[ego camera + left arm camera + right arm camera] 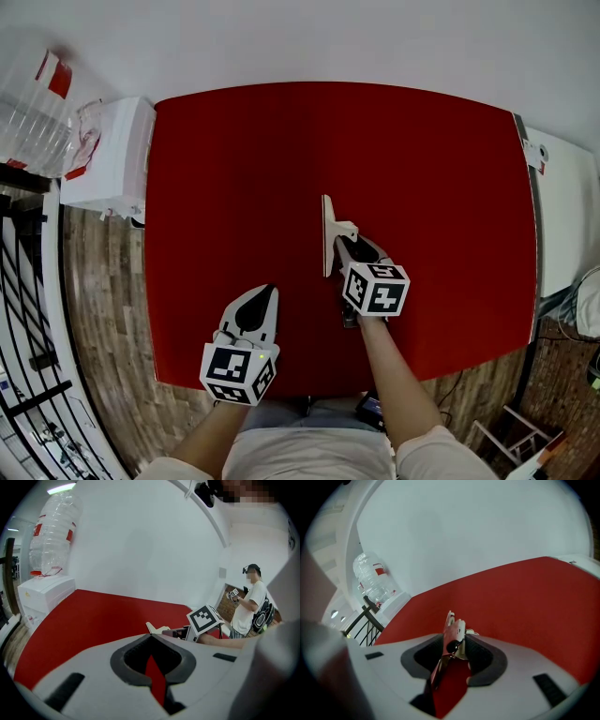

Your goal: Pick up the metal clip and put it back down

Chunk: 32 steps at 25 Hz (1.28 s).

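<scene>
Two white grippers and a pale shirt were seen.
The left gripper (267, 291) and right gripper (348, 240) were formed as white tapering shells, lined with dark grey pads (123, 660). Each was topped by a cube (239, 372) printed with black-and-white square markers. A pale short-sleeved shirt (309, 455) was worn.

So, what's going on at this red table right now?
A person holds a gripper in each hand over the red table. The right gripper has its fingers apart around the metal clip, which appears to rest on the table and is not gripped. The left gripper sits near the table's front edge, shut and empty.
</scene>
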Each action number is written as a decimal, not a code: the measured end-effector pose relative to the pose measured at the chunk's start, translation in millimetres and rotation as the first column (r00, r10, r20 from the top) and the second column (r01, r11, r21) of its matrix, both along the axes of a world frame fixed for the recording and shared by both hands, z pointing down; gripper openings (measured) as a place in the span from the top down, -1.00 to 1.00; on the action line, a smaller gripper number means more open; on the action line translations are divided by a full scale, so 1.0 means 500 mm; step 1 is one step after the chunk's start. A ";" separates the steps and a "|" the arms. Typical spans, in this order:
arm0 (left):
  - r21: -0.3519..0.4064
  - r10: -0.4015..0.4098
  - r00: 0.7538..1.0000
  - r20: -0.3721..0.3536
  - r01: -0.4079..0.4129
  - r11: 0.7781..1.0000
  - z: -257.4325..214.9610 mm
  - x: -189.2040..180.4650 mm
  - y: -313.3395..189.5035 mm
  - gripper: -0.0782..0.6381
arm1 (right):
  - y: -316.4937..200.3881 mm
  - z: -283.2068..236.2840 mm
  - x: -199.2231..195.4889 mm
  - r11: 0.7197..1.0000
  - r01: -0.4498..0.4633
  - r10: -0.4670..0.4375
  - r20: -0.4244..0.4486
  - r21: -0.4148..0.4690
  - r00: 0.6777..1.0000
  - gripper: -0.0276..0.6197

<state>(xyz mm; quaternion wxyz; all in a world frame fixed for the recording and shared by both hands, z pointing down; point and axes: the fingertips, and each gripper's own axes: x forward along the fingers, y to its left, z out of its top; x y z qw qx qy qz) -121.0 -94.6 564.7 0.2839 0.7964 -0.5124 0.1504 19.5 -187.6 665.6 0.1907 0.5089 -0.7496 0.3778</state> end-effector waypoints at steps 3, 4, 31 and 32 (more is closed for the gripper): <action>0.001 -0.005 1.000 -0.002 0.005 1.000 0.000 -0.002 0.000 0.77 | -0.002 -0.002 0.009 1.000 -0.012 0.012 -0.008 0.006 1.000 0.54; 0.002 -0.007 1.000 -0.003 0.007 1.000 -0.001 -0.001 0.001 0.77 | -0.001 -0.003 0.012 1.000 -0.014 0.014 -0.008 0.006 1.000 0.54; 0.153 0.005 1.000 -0.008 -0.004 0.988 -0.212 0.046 0.059 0.77 | 0.135 -0.318 0.090 0.987 -0.014 0.022 -0.053 0.160 0.998 0.89; 0.162 0.012 1.000 -0.007 -0.011 0.987 -0.224 0.051 0.066 0.77 | 0.148 -0.336 0.089 0.987 -0.006 0.015 -0.054 0.163 0.998 0.90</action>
